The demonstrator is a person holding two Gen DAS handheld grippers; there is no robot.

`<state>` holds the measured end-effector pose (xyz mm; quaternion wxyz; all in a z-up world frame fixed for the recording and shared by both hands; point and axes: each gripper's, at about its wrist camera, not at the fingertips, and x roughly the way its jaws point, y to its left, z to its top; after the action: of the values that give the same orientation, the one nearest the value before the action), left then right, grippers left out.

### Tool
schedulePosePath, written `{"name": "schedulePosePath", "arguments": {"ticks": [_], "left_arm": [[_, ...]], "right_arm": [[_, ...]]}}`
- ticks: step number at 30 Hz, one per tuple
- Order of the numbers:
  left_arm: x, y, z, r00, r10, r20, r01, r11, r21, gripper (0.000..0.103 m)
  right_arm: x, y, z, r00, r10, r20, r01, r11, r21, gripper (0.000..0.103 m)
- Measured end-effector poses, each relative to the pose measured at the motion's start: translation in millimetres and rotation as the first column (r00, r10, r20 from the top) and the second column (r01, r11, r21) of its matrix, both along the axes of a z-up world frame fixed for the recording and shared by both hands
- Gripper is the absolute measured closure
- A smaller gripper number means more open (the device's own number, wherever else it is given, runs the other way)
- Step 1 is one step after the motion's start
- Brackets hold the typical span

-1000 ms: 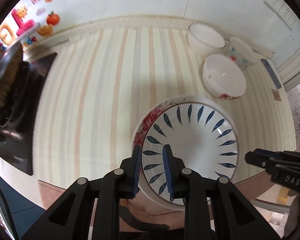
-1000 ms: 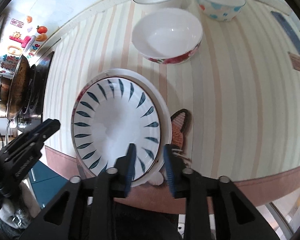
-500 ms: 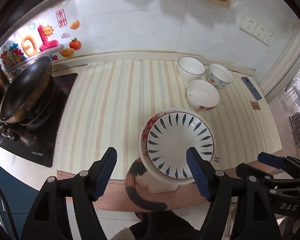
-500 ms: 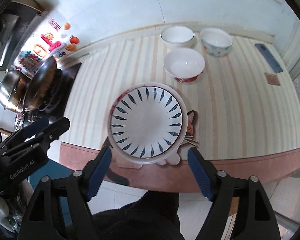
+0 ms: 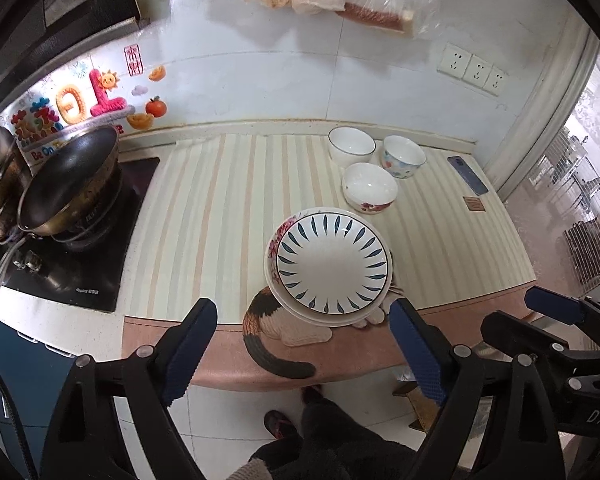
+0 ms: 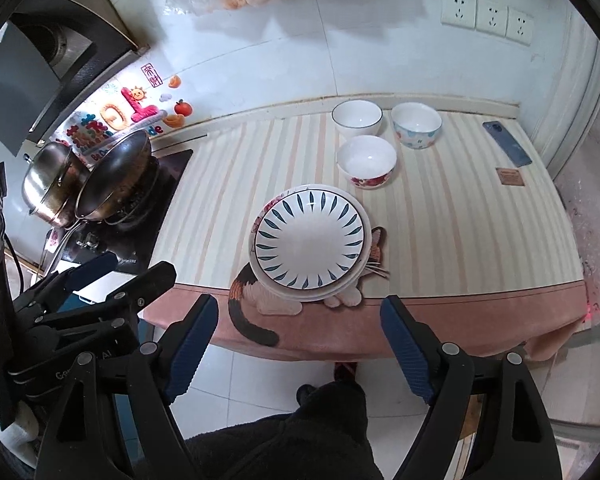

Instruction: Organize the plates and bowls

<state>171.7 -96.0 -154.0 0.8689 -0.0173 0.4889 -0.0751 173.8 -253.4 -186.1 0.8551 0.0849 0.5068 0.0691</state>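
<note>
Plates stacked, bowls not yet gathered. The blue-leaf plate (image 5: 334, 266) lies on top of a flower-rimmed plate (image 5: 277, 236), whose rim shows only along the left side; the pair sits at the near edge of the striped worktop (image 5: 220, 216), partly over a cat-shaped mat (image 5: 278, 322). Three bowls stand apart from one another toward the back wall: a plain white bowl (image 5: 351, 146), a bowl with coloured spots (image 5: 404, 157) just beside it, and a red-flowered bowl (image 5: 370, 188) nearer the plates.

The left gripper (image 5: 304, 354) and the right gripper (image 6: 300, 346) both hang off the front of the worktop, above the floor, with fingers (image 6: 402, 344) spread wide and holding nothing. The plate step looks finished; the bowls appear to be the remaining work. The next move would call for reaching forward past the plate stack, probably to the red-flowered bowl first, and pinching its rim between the fingers.

Edges and room: the plate stack lies close to the worktop's front edge, so a reach carried too low could nudge it outward. The left half of the worktop is open. A wok (image 5: 70, 184) on the stove bounds the left; a phone (image 6: 507, 143) and a small brown square (image 6: 509, 177) lie at the right.
</note>
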Motion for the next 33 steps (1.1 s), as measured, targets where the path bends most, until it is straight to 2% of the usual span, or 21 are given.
{"name": "schedulePosePath", "arguments": {"ticks": [5, 10, 15, 20, 23, 28, 31, 32, 33], "left_arm": [[0, -5, 7, 0.999, 0.020, 0.025, -0.021, 1.000, 0.012, 0.015], [29, -23, 3, 0.998, 0.049, 0.045, -0.049, 0.999, 0.007, 0.015], [88, -51, -13, 0.995, 0.091, 0.049, -0.091, 0.996, -0.001, 0.015], [173, -80, -56, 0.992, 0.111, -0.057, -0.113, 0.993, -0.024, 0.015], [220, -97, -88, 0.986, 0.101, -0.130, -0.104, 0.994, -0.023, 0.024], [281, -115, -146, 0.959, 0.098, -0.266, -0.108, 0.994, -0.024, 0.046], [305, -122, -173, 0.942, 0.072, -0.328, -0.087, 0.996, -0.032, 0.056], [312, -123, -182, 0.936, 0.063, -0.347, -0.082, 0.996, -0.039, 0.060], [316, -124, -189, 0.929, 0.064, -0.364, -0.083, 0.996, -0.038, 0.067]], "right_arm": [[0, -19, 4, 1.000, 0.000, 0.010, 0.000, 0.999, 0.049, 0.017], [35, -62, -12, 1.000, 0.001, -0.017, 0.001, 0.991, 0.132, 0.017], [102, -111, -45, 0.998, -0.005, -0.062, 0.016, 0.985, 0.173, 0.017], [188, -154, -94, 0.990, 0.002, -0.139, 0.027, 0.979, 0.202, 0.017], [238, -172, -128, 0.981, 0.019, -0.192, 0.029, 0.969, 0.244, 0.017], [303, -182, -182, 0.963, 0.048, -0.263, 0.033, 0.955, 0.294, 0.017], [331, -176, -212, 0.948, 0.061, -0.313, 0.043, 0.948, 0.314, 0.022], [338, -173, -221, 0.941, 0.065, -0.331, 0.047, 0.947, 0.318, 0.030], [343, -171, -228, 0.937, 0.064, -0.343, 0.054, 0.945, 0.323, 0.033]]}}
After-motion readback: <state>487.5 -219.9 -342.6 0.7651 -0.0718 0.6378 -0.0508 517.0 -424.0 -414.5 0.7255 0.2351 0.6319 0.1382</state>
